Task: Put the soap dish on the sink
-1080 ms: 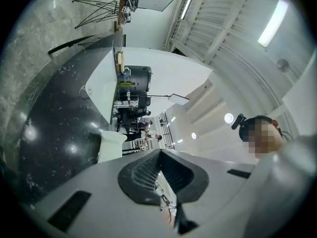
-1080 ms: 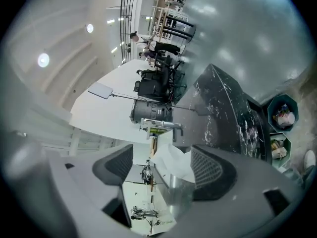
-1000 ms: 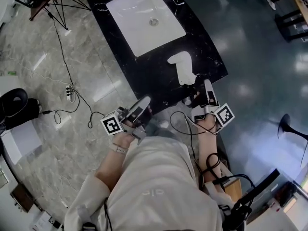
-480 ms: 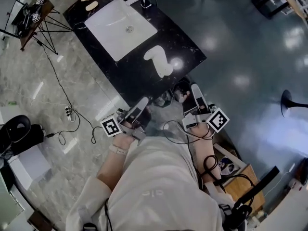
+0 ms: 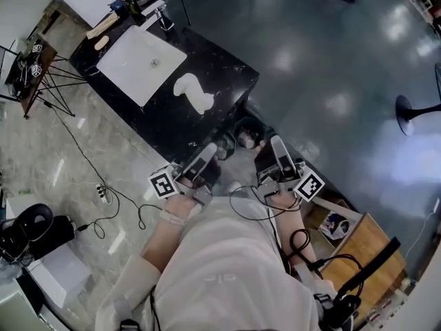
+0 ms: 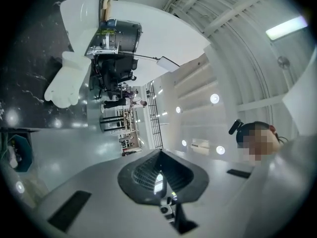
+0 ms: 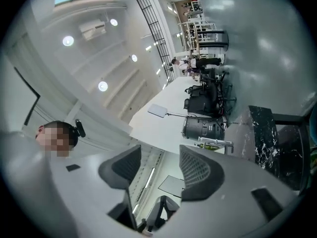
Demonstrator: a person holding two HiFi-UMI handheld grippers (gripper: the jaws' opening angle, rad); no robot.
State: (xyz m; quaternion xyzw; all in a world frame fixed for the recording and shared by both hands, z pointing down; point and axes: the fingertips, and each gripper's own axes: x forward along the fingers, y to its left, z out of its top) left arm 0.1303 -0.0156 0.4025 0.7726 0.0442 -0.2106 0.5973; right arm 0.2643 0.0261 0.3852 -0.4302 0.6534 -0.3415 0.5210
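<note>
The white soap dish [image 5: 193, 93] lies on the black marble counter [image 5: 224, 81], to the right of the white sink basin [image 5: 141, 64]. Both grippers are held close to my body, well short of the counter's near edge. My left gripper [image 5: 204, 158] is shut with nothing in it; in the left gripper view its pads [image 6: 148, 175] meet, and the soap dish [image 6: 67, 83] shows far off at the upper left. My right gripper [image 5: 278, 154] has its jaws apart and closing, with only air between the pads [image 7: 198, 172].
A faucet [image 5: 163, 21] stands behind the basin. A tripod [image 5: 41, 71] is left of the counter, with cables and a power strip [image 5: 103, 195] on the marble floor. A dark round bin [image 5: 244, 133] sits by the counter's near end and a wooden box [image 5: 358, 243] at the lower right.
Both grippers have drawn back from the counter and risen towards my body. The white soap dish stays on the counter, now farther away at the upper left.
</note>
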